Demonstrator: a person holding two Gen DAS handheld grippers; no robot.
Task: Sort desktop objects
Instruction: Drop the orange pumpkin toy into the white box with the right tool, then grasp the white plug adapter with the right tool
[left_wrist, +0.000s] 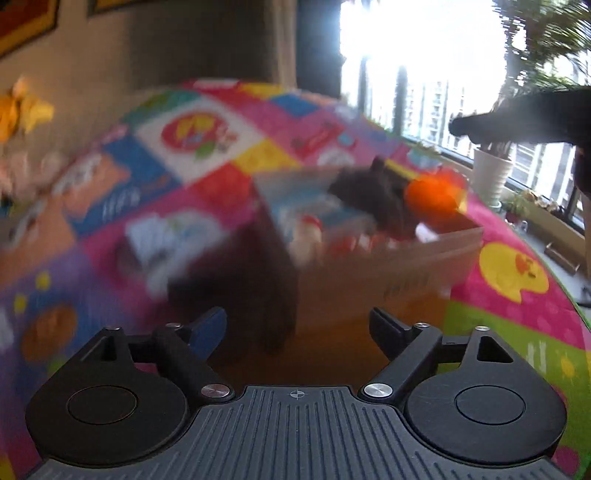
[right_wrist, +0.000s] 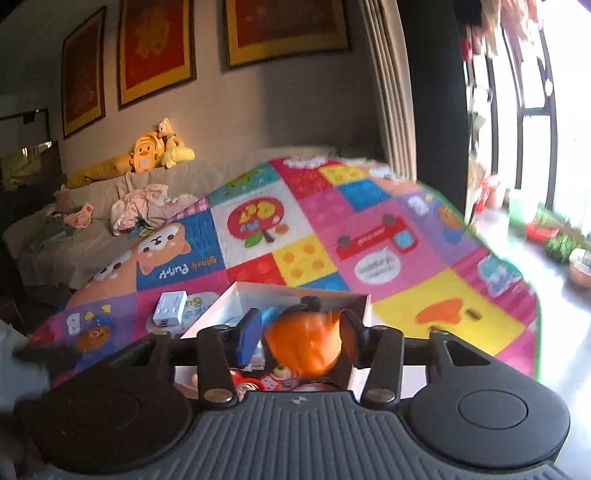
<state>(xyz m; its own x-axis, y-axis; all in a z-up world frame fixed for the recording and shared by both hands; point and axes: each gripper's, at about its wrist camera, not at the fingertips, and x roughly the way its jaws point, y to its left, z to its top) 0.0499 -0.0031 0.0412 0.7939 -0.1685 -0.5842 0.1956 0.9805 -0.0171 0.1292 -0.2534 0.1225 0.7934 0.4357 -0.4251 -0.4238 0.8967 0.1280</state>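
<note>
An open cardboard box (left_wrist: 424, 258) stands on a colourful play mat (left_wrist: 192, 155); it also shows in the right wrist view (right_wrist: 295, 290). My right gripper (right_wrist: 301, 330) holds a round orange toy (right_wrist: 303, 345) between its fingers above the box, with a gap at the left pad. In the blurred left wrist view the right gripper (left_wrist: 376, 195) and the orange toy (left_wrist: 432, 197) hover over the box. My left gripper (left_wrist: 297, 326) is open and empty, in front of the box's near corner. A white device (right_wrist: 170, 308) lies left of the box.
Several small toys lie inside the box (right_wrist: 277, 373). A sofa with clothes (right_wrist: 140, 210) and yellow plush toys (right_wrist: 147, 157) stands at the back left. Windows with plant pots (left_wrist: 491, 173) run along the right. The mat's edge (right_wrist: 532, 295) meets the bare floor.
</note>
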